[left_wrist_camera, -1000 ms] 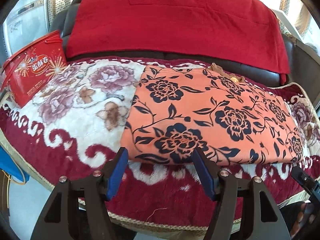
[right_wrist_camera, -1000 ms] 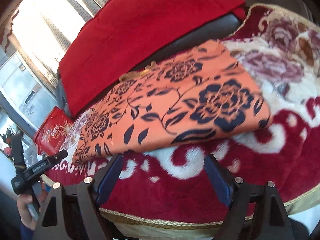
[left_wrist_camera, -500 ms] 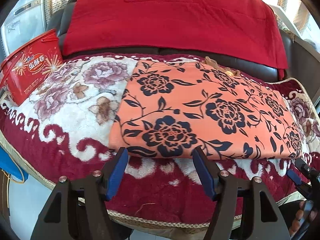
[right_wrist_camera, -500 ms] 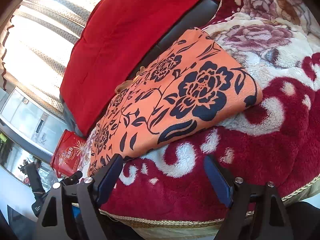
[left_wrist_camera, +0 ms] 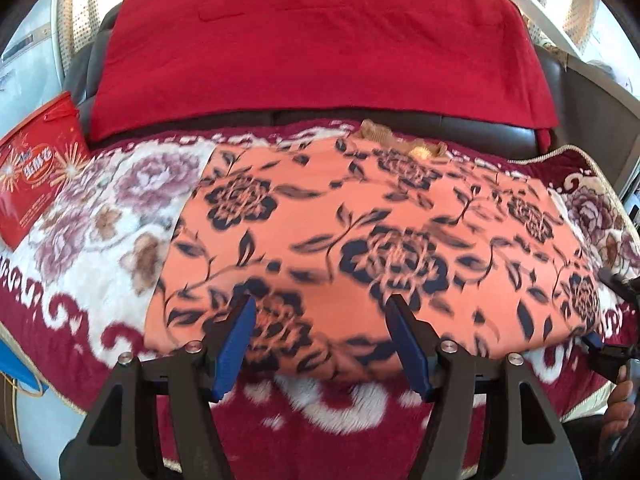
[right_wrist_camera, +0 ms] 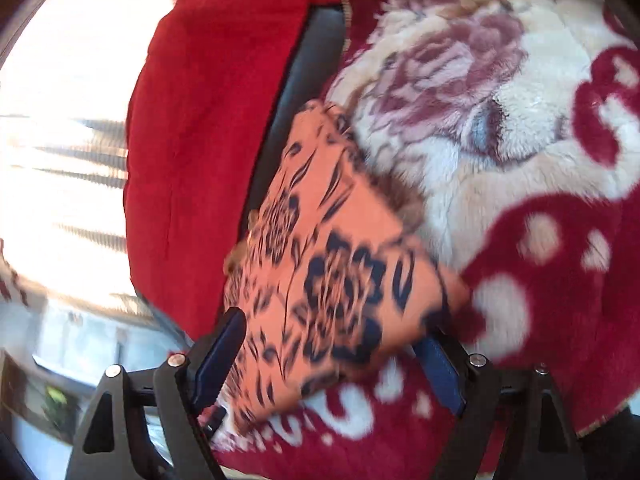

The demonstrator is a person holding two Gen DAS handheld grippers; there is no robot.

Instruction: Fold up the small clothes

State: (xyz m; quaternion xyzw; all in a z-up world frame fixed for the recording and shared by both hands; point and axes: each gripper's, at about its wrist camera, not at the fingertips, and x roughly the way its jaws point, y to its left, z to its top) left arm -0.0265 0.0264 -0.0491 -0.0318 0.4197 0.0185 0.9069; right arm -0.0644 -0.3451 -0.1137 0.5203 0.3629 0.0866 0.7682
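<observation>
Both grippers have closed in on the cloth (left_wrist_camera: 360,240): folded orange fabric with dark flowers, flat on a plush red-and-cream blanket (left_wrist_camera: 112,216). A red box (left_wrist_camera: 36,184) stands left. Left gripper (left_wrist_camera: 322,340) and right gripper (right_wrist_camera: 332,356) gape wide, straddling its near edge.

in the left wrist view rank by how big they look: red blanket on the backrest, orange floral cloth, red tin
1. orange floral cloth and red blanket: similar apparent size, and the cloth lies nearer, so unranked.
2. red tin: clearly smallest, partly cut off at the frame edge.
</observation>
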